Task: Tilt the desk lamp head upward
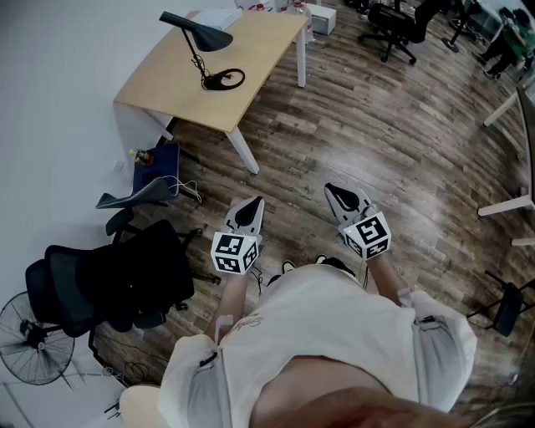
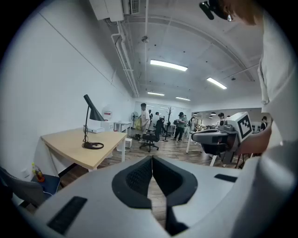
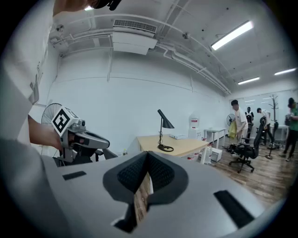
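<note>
A black desk lamp [image 1: 205,38] stands on a light wooden desk [image 1: 251,58] at the far left, several steps from me. Its cone head slopes downward and its ring base [image 1: 226,79] rests flat. The lamp [image 2: 91,123] is small and far off in the left gripper view, and the lamp [image 3: 163,130] also shows far off in the right gripper view. My left gripper [image 1: 251,204] and right gripper [image 1: 333,191] hover side by side over the wood floor in front of me, both shut on nothing.
A black office chair [image 1: 117,280] and a floor fan [image 1: 33,343] stand at my left. A blue bin [image 1: 155,171] sits under the desk's near corner. More office chairs [image 1: 393,25] and people [image 2: 144,118] are farther back. White table legs [image 1: 510,205] are at the right.
</note>
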{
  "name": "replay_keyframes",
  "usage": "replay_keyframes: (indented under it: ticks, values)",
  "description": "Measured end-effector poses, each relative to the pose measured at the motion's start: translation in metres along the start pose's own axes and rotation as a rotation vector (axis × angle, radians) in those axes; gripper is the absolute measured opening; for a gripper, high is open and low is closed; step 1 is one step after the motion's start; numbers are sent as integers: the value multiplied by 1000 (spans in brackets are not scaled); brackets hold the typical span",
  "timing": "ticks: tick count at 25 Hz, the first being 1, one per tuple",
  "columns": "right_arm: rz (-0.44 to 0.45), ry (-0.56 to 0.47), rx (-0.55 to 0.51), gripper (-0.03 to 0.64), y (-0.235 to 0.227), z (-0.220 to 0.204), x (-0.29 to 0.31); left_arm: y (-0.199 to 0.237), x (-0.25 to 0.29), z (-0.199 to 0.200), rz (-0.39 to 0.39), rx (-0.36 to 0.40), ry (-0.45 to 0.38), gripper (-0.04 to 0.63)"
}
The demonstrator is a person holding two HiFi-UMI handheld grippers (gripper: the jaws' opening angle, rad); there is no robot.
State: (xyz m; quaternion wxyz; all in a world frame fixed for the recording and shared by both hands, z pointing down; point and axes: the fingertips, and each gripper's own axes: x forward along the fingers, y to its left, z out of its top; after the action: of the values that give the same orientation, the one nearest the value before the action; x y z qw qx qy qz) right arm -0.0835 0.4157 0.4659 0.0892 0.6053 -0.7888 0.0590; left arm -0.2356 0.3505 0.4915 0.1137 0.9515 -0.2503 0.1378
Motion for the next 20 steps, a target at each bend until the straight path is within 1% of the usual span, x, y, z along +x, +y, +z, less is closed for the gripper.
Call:
replay_keyframes:
  ticks: [5, 11, 16, 20]
  values:
    - [-44, -14, 2, -5, 19, 3, 25, 33, -10, -1, -30, 15, -11, 15]
    - [-66, -20, 15, -5, 34, 10, 51, 62, -25, -13, -37, -2, 6, 15]
    - [-109, -22, 27, -5, 31, 14, 59, 76, -24, -21, -28, -38, 5, 15]
    - [-119, 15, 30, -5, 20, 3, 63, 77, -8, -27, -44, -53, 28, 15]
